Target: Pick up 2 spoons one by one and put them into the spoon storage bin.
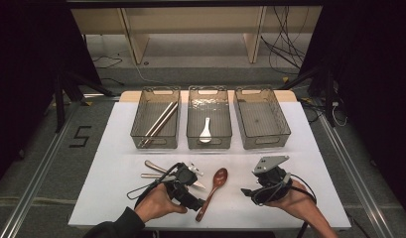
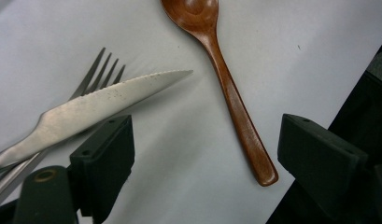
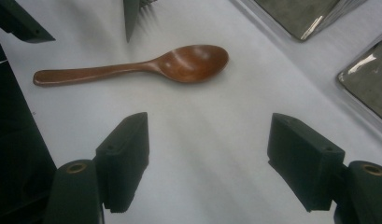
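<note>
Fingers of left gripper point(image 2: 205, 154) spread wide over wooden spoon point(image 2: 230, 93); right gripper point(image 3: 207, 161) wide, holding nothing.

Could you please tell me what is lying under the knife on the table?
A fork lies under the knife, its prongs sticking out beyond the blade. Most of the fork's handle is covered by the knife.

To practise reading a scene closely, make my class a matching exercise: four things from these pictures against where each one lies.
1 wooden spoon
2 white spoon
3 chopsticks
4 knife

a left bin
b bare table between the grippers
c across the fork
d middle bin

Pairs: 1-b, 2-d, 3-a, 4-c
</note>
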Available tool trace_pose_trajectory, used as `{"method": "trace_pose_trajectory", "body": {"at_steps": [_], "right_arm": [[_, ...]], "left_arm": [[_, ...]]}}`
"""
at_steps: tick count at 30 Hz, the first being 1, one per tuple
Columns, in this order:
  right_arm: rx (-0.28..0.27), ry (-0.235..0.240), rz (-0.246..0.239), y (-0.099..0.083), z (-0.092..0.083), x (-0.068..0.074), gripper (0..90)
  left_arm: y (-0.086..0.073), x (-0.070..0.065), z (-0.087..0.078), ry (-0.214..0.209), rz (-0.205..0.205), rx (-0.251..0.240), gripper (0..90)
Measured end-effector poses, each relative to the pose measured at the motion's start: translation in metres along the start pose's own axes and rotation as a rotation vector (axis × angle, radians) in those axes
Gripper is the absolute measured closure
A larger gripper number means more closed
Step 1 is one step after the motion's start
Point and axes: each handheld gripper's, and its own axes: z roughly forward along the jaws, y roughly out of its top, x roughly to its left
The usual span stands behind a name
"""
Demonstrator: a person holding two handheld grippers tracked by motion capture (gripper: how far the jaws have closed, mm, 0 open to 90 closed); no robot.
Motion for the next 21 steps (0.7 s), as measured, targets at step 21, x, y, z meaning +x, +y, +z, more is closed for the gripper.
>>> {"method": "trace_pose_trajectory", "body": {"at_steps": [21], "right_arm": [[0.004, 0.000, 0.006, -0.001, 0.001, -0.001, 30.4]], "left_arm": [[0.004, -0.010, 0.022, -0.044, 0.035, 0.040, 30.7]]}}
